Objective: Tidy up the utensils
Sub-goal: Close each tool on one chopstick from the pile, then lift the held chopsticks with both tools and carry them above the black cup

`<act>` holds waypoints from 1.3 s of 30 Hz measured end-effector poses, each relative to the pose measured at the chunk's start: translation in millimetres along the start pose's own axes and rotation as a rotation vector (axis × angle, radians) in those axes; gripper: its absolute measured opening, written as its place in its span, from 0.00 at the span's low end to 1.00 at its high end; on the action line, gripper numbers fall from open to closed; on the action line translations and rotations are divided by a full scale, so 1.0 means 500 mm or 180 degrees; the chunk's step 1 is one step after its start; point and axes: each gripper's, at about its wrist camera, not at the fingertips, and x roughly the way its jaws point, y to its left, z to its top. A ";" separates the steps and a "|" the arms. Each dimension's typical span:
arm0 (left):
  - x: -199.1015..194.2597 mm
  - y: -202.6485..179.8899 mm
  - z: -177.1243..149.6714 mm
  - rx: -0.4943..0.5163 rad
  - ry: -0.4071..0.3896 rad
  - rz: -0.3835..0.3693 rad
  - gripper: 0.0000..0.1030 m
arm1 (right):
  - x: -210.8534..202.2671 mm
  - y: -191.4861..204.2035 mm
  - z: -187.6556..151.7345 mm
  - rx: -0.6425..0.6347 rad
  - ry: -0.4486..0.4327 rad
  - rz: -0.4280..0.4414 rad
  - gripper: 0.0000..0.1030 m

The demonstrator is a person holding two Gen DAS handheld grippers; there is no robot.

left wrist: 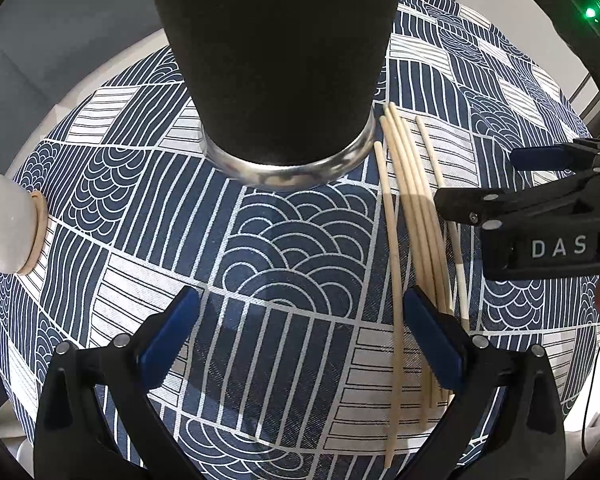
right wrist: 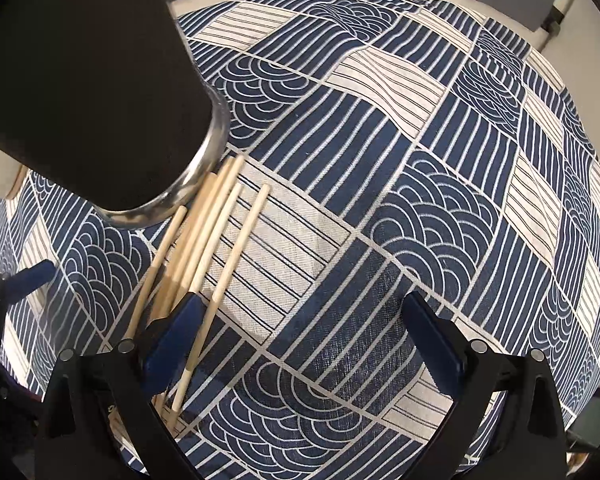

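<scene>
Blue-and-white patterned cloth (left wrist: pixel 292 240) covers the whole tabletop, and standing on it is the big black tumbler (left wrist: pixel 276 60) with its steel base ring, the likely home for the sticks. Off at the left edge sits a small white pot (left wrist: pixel 8 224) on a wooden coaster. Next down in size, the left gripper (left wrist: pixel 300 340) hangs over bare cloth just in front of the tumbler, jaws spread wide and holding nothing. The right gripper (right wrist: pixel 300 344) is the same story: jaws apart, empty, its left finger just above the bundle. And the bundle itself, the wooden chopsticks (left wrist: pixel 412 240), lies loose on the cloth right beside the tumbler's base, tips nearly touching the ring. The smart play, I'd say: shift the right jaws sideways to straddle one or two sticks near mid-length, drop low, squeeze square across the shafts so nothing rolls or fans out.
</scene>
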 end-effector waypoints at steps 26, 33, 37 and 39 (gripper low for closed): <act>-0.036 0.068 -0.025 -0.0114 -0.0156 -0.0074 0.15 | -0.047 -0.040 -0.080 -0.0545 -0.0118 -0.0124 0.04; -0.050 0.053 -0.063 -0.0178 -0.0059 -0.0057 0.10 | -0.071 -0.043 -0.106 -0.0755 -0.0085 -0.0143 0.04; -0.061 0.048 -0.091 -0.0384 0.0023 -0.0089 0.05 | -0.074 -0.062 -0.123 -0.0796 -0.0051 -0.0048 0.04; -0.066 0.047 -0.105 -0.0510 0.0047 -0.0106 0.04 | -0.074 -0.069 -0.131 -0.0789 -0.0033 0.0026 0.04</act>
